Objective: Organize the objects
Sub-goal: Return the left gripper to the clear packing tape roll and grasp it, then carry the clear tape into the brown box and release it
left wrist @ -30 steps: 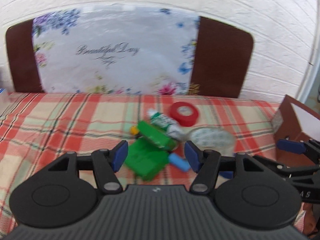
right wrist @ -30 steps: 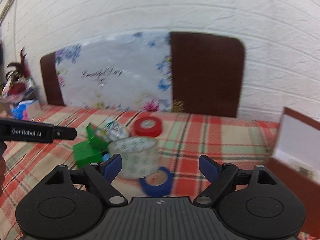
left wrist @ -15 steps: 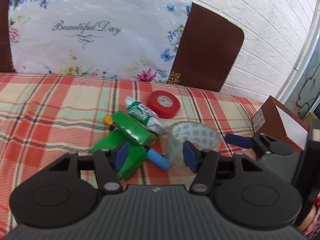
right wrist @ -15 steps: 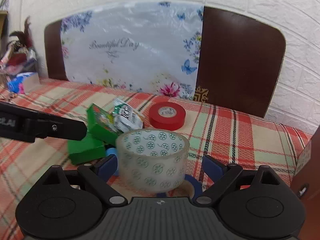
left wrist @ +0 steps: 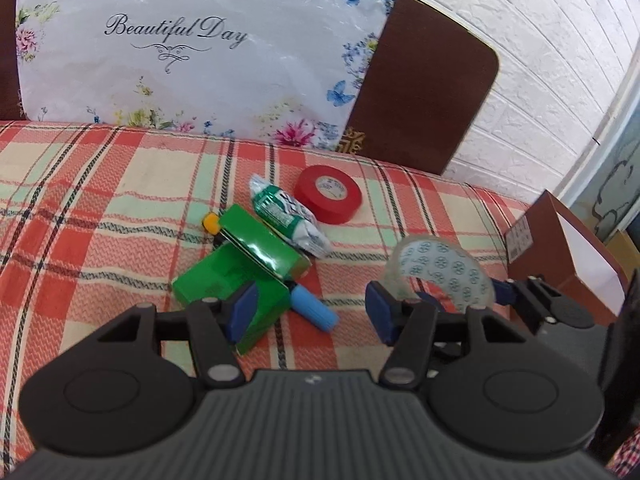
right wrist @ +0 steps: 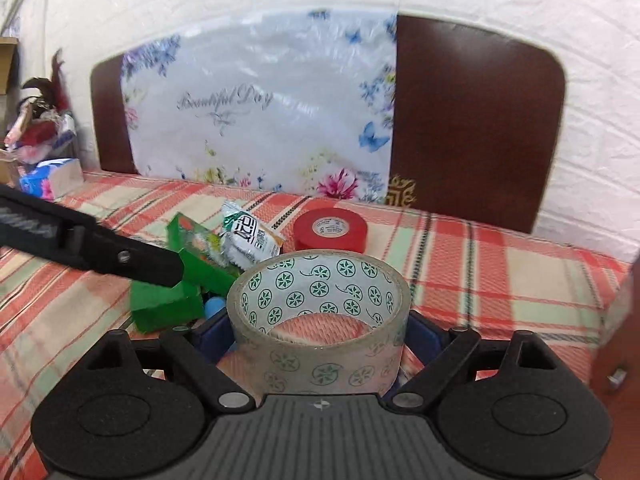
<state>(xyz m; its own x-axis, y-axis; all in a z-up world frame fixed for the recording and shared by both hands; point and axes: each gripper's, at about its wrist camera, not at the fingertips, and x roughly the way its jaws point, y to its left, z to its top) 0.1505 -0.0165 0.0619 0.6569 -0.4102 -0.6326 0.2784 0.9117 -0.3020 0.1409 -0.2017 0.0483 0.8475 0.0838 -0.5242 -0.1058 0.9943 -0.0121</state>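
Note:
A clear tape roll with green flower print (right wrist: 320, 320) sits between the fingers of my right gripper (right wrist: 318, 340), which is shut on it; it also shows in the left wrist view (left wrist: 440, 272). My left gripper (left wrist: 310, 312) is open and empty, just above a pile: green boxes (left wrist: 240, 276), a blue marker (left wrist: 314, 310), a green-white snack packet (left wrist: 286, 216). A red tape roll (left wrist: 328, 194) lies behind the pile on the plaid cloth (left wrist: 100, 208).
A brown open box (left wrist: 568, 256) stands at the right edge. A floral "Beautiful Day" board (left wrist: 192, 52) and brown headboard (left wrist: 424, 80) rise at the back. A tissue pack (right wrist: 48, 176) lies far left.
My right gripper has moved forward around the clear tape roll and shut on it. My left gripper has come closer to the green boxes.

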